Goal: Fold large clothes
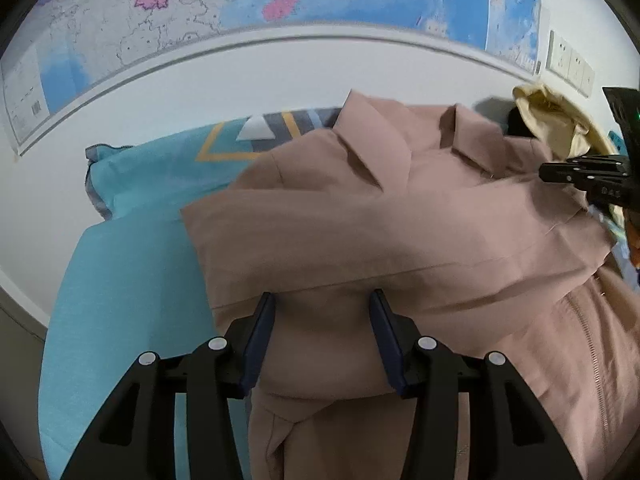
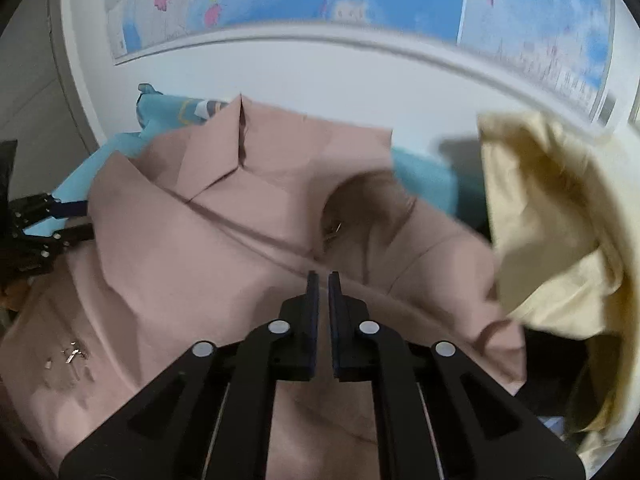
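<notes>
Bed (image 1: 120,280): teal cover, carries the garment.
Pink jacket (image 1: 400,220): spread across bed, collar toward the wall.
Left tool (image 1: 322,300): jaws half apart above jacket's folded sleeve, gripping nothing.
Right tool (image 2: 323,280): jaws nearly closed, tips at jacket fabric; grip unclear.

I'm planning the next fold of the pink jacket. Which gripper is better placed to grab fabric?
Left, probably. The left gripper is open with the pink jacket between its fingers; the right gripper is nearly shut above it.
</notes>
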